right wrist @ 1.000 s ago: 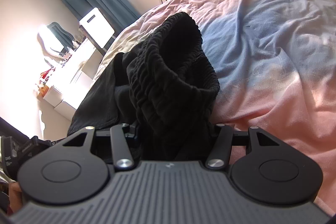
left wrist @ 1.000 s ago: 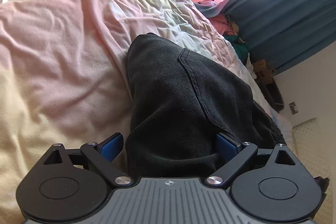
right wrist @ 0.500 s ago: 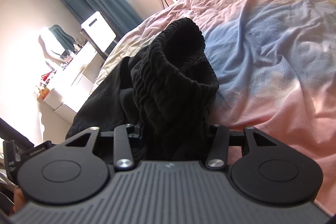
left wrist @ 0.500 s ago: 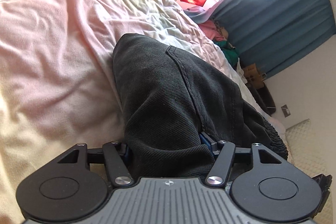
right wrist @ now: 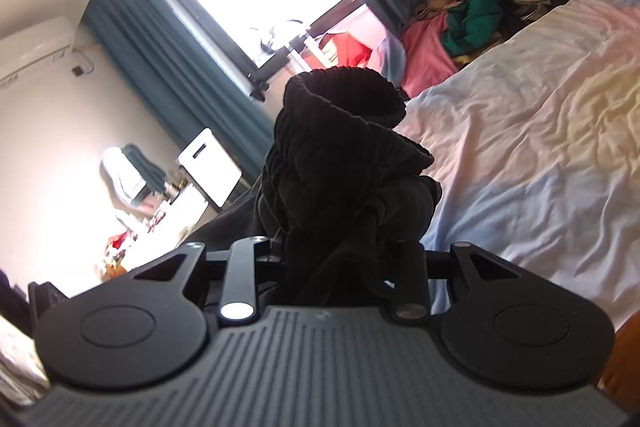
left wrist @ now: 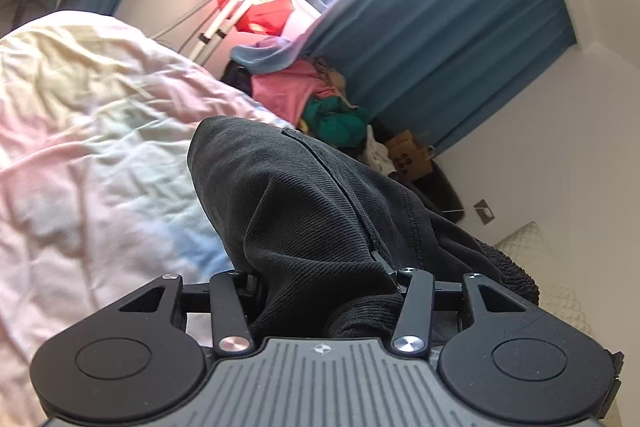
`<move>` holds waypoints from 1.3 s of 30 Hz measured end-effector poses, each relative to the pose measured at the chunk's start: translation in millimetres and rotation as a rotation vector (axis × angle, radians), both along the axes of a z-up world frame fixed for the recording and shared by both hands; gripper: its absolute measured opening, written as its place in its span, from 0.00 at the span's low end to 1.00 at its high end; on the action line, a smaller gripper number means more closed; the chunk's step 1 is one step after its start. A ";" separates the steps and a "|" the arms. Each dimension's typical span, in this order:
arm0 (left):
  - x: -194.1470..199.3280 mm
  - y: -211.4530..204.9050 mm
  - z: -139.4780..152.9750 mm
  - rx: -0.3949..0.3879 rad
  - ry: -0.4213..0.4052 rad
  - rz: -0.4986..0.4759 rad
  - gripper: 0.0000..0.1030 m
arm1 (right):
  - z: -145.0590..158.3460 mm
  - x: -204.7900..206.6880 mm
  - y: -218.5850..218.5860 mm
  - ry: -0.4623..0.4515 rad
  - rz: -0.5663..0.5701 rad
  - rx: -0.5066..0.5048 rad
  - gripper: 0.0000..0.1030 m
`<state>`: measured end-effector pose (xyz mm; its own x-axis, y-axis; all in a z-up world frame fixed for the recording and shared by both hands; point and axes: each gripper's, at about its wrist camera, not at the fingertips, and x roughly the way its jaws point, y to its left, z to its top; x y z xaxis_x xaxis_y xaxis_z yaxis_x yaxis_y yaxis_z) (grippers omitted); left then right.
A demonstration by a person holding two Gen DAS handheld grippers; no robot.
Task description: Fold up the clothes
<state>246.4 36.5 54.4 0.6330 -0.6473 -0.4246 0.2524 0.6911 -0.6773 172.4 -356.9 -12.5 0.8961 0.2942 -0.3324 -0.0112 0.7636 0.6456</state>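
Garment status: black trousers (left wrist: 320, 211) are pinched at both ends. Your left hand-held gripper (left wrist: 324, 283) is clamped on the dark twill end, fabric bunched between the fingers and running straight forward from it. Your right hand-held gripper (right wrist: 344, 259) is clamped on the ribbed elastic waistband (right wrist: 344, 107), which stands up in a loose roll just ahead of its fingers.

Trousers look lifted, apart from the bed (left wrist: 100, 147); pastel sheet lies below and to the side in both views. In the left view the ribbed band (left wrist: 508, 267) shows at the far right edge, so the long axis runs between your two hands, roughly across the bed.

Judgement: neither hand is nearer, both already hold. Next move turns on that axis: pull it taut, then lay it flat onto the sheet before folding. Risk: waistband is bunched, may land twisted.

Laundry pile (right wrist: 460, 27) by the curtain (left wrist: 440, 27) sits well apart.
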 end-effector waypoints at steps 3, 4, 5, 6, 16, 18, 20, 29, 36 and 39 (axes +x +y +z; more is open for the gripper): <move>56.7 -76.4 4.7 0.016 -0.006 -0.066 0.48 | 14.9 29.9 -60.8 0.026 -0.086 -0.002 0.36; 76.9 -102.3 3.2 0.024 0.003 -0.094 0.48 | 17.1 40.7 -81.4 0.041 -0.114 -0.007 0.36; 97.2 -128.2 1.6 0.033 0.012 -0.122 0.48 | 16.2 51.2 -100.6 0.061 -0.139 -0.008 0.36; 118.6 -155.6 -2.2 0.041 0.020 -0.145 0.48 | 13.0 62.2 -118.5 0.081 -0.162 -0.008 0.36; 234.4 -300.4 -127.1 0.160 0.141 -0.254 0.49 | -96.2 138.8 -238.2 0.290 -0.324 0.078 0.36; 236.9 -297.0 -152.8 0.184 0.136 -0.271 0.50 | -121.3 144.5 -240.2 0.337 -0.312 0.086 0.36; 230.4 -287.6 -173.6 0.221 0.114 -0.302 0.52 | -139.2 143.4 -234.5 0.385 -0.292 0.086 0.36; 179.0 -263.9 -176.9 0.343 0.052 -0.283 0.68 | -177.6 113.8 -209.3 0.597 -0.314 0.174 0.51; 110.2 -238.7 -71.5 0.474 -0.047 -0.236 0.78 | -93.0 58.7 -190.0 0.529 -0.335 0.078 0.55; 68.9 -227.9 -21.6 0.515 -0.108 -0.212 0.80 | -46.7 28.2 -168.4 0.445 -0.305 0.002 0.55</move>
